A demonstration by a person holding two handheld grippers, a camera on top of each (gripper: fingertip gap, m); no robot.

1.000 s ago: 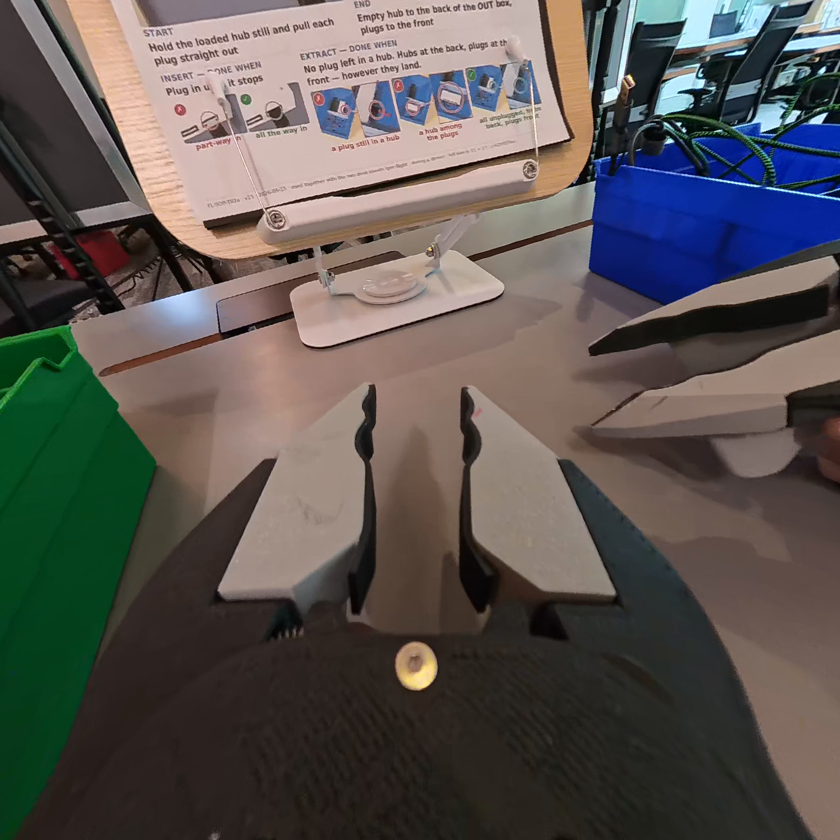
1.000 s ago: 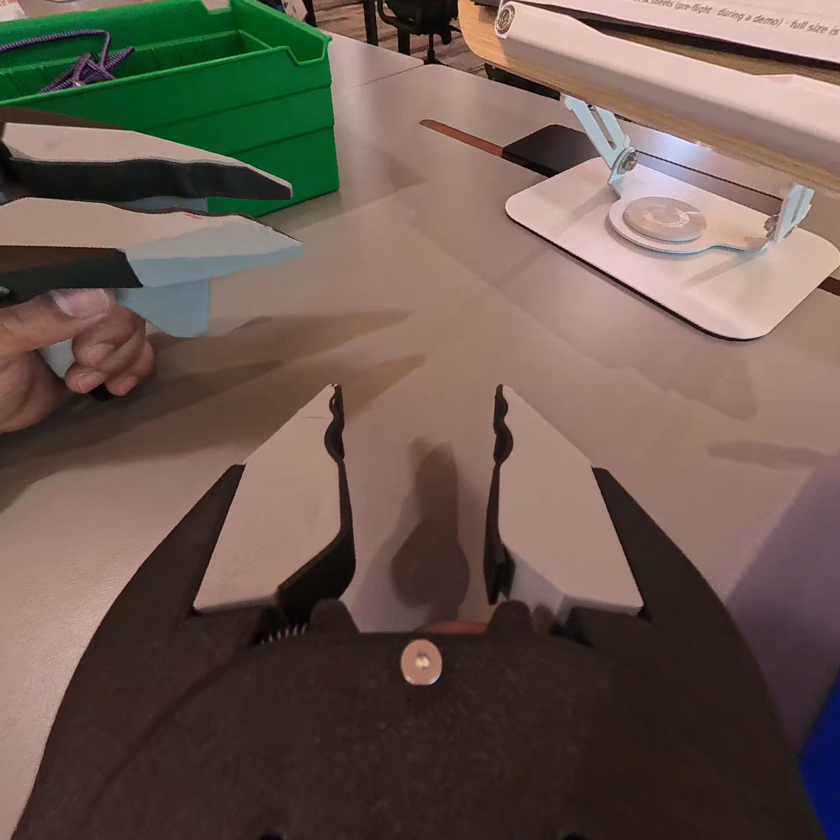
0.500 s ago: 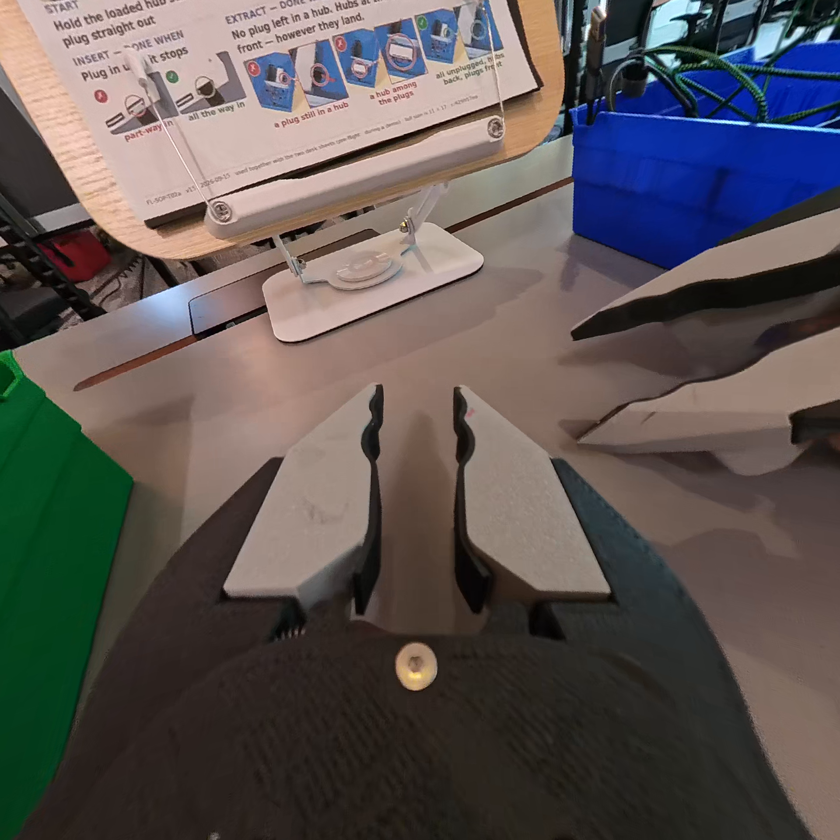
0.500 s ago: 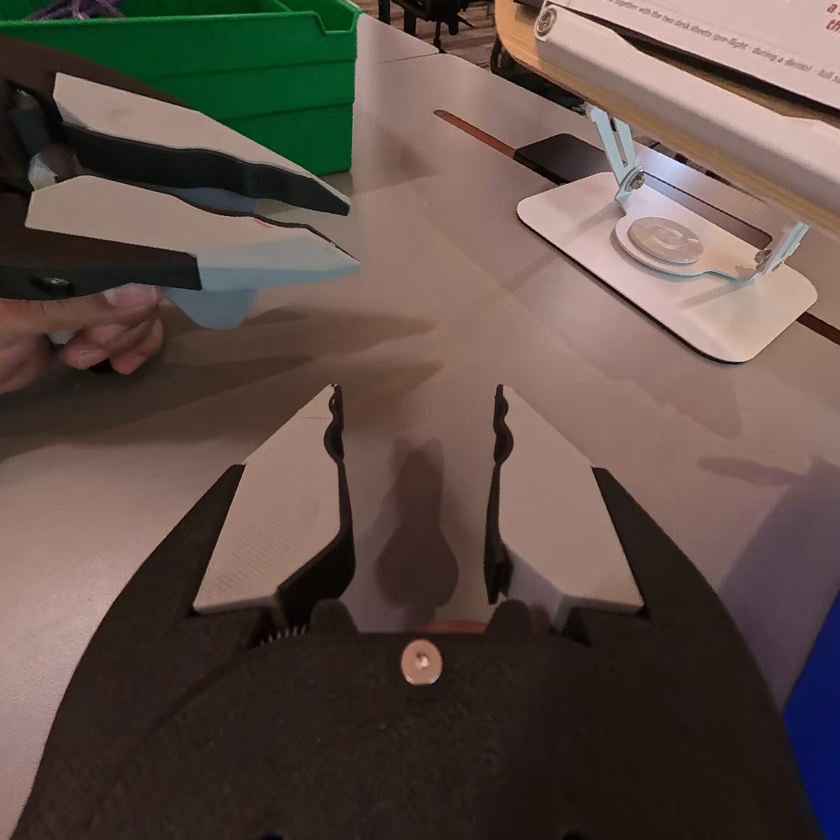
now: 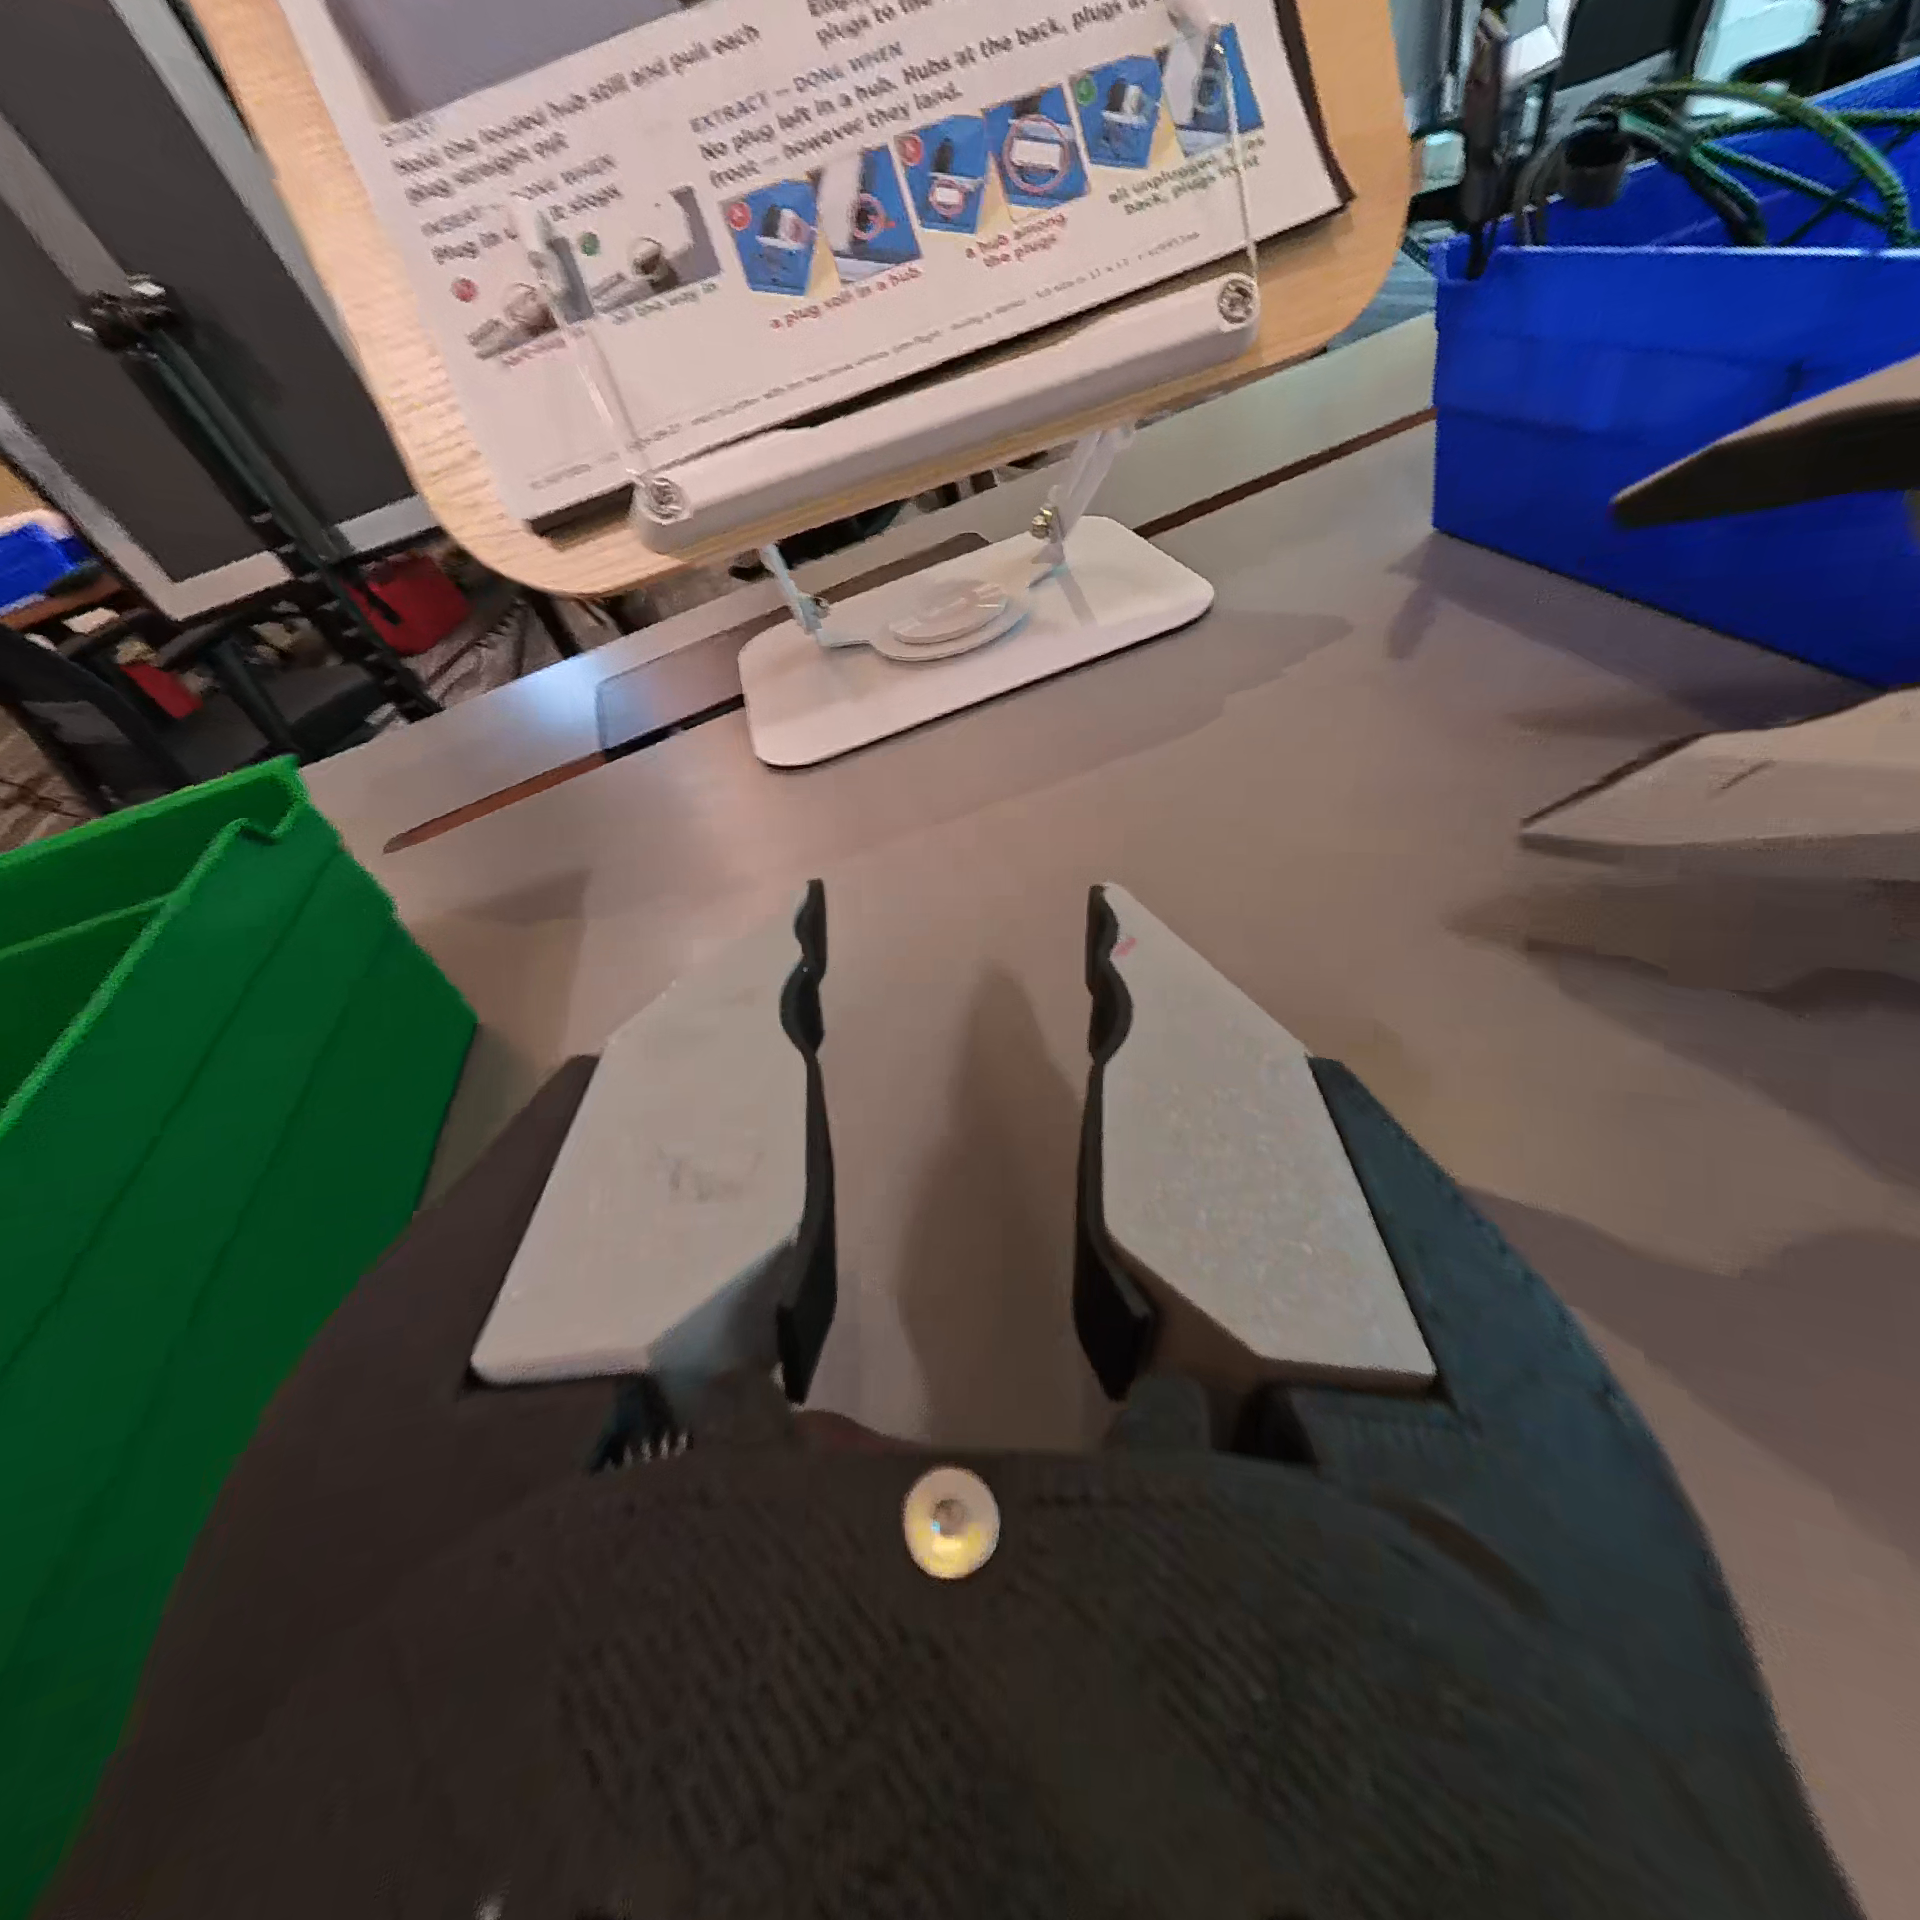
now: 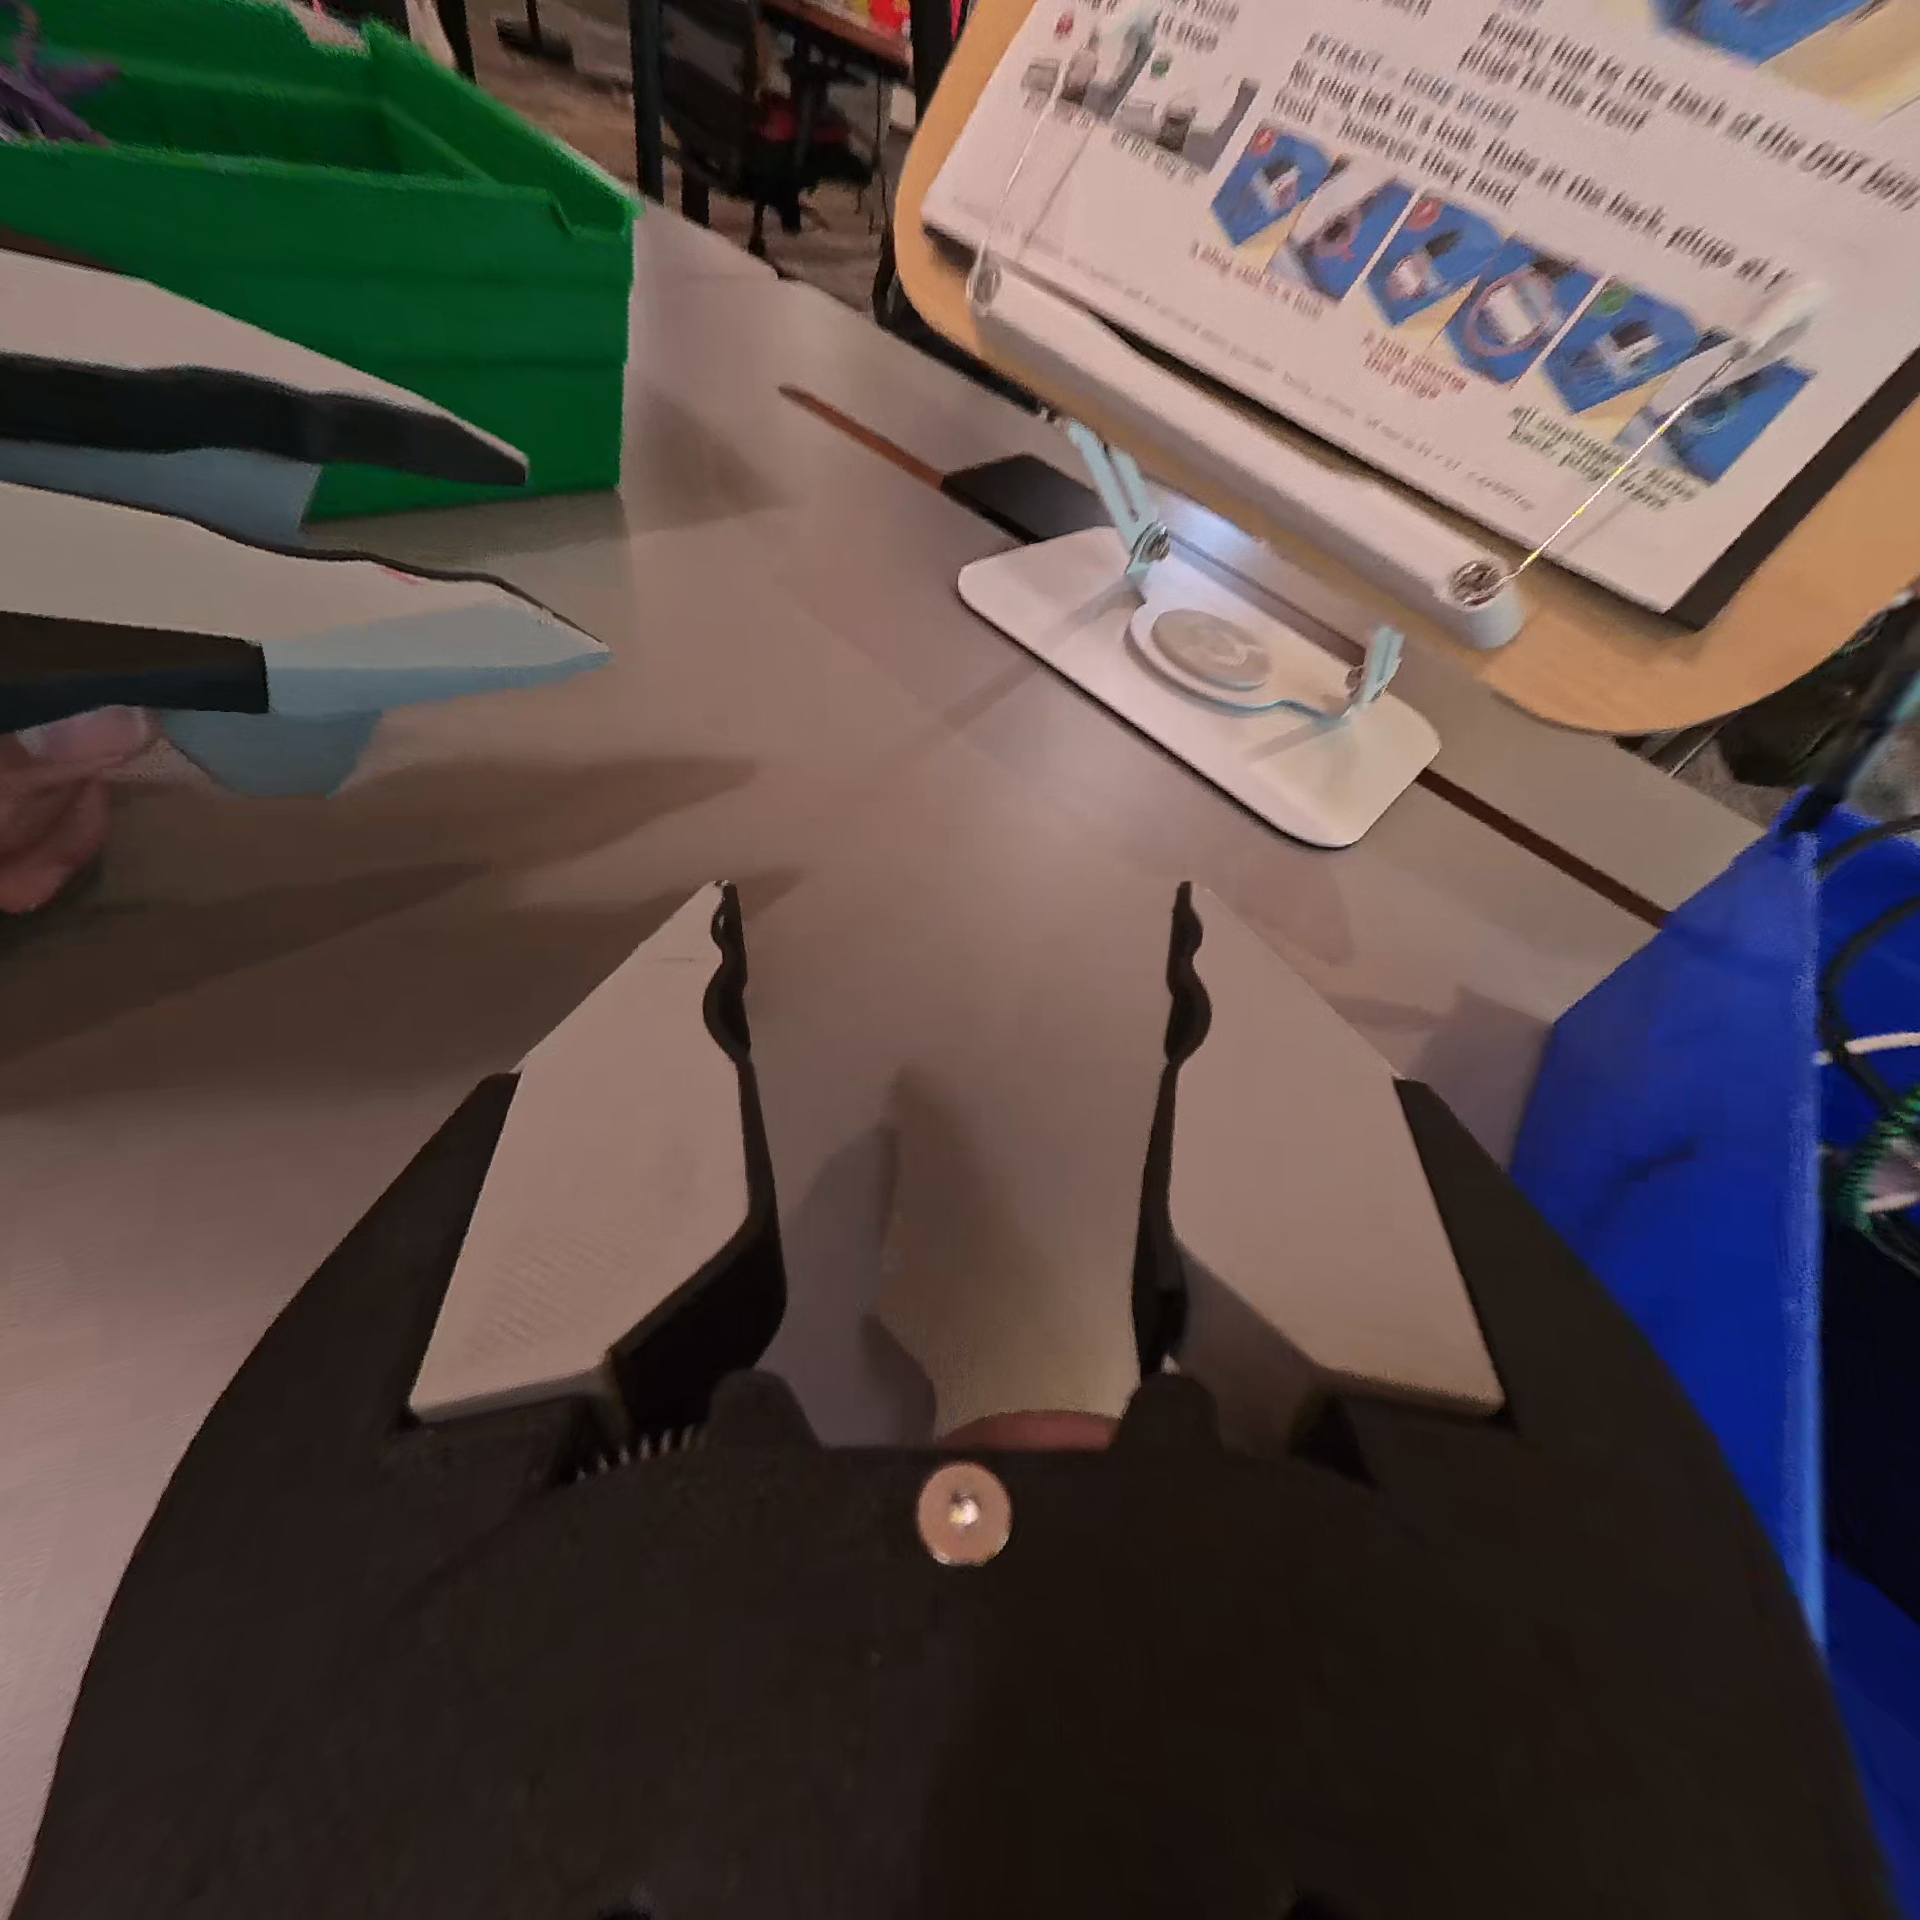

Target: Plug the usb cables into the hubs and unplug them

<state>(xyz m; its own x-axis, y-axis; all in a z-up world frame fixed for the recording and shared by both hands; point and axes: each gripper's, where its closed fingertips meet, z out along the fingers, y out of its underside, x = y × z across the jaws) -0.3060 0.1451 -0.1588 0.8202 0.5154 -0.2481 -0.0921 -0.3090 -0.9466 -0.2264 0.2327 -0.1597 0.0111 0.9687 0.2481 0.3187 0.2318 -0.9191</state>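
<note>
The grey desk in front of you is smooth and matt, with a dark seam running along its far edge. The green bin, ribbed moulded plastic, sits at your left edge of the desk; the blue bin of the same make stands at the right edge, with green braided usb cables looping above its rim. No hub shows in either view. Between the bins, at the far edge, a rounded wooden board carries a printed instruction sheet and tilts back on a white metal stand with a flat plate foot.

Your left gripper is held low over the desk near the green bin, aimed at the stand, released and empty, with bare desk between its grey wedge fingers and their black wavy pads. Half a second ago that gap was narrower, and the view has swung left, bringing more of the green bin in.

Your right gripper hovers near the blue bin, spread wide and holding nothing. It has tipped upward and rightward since the last frame, so the sheet now shows. Your hand grips the left tool's handle at the picture's left edge.
</note>
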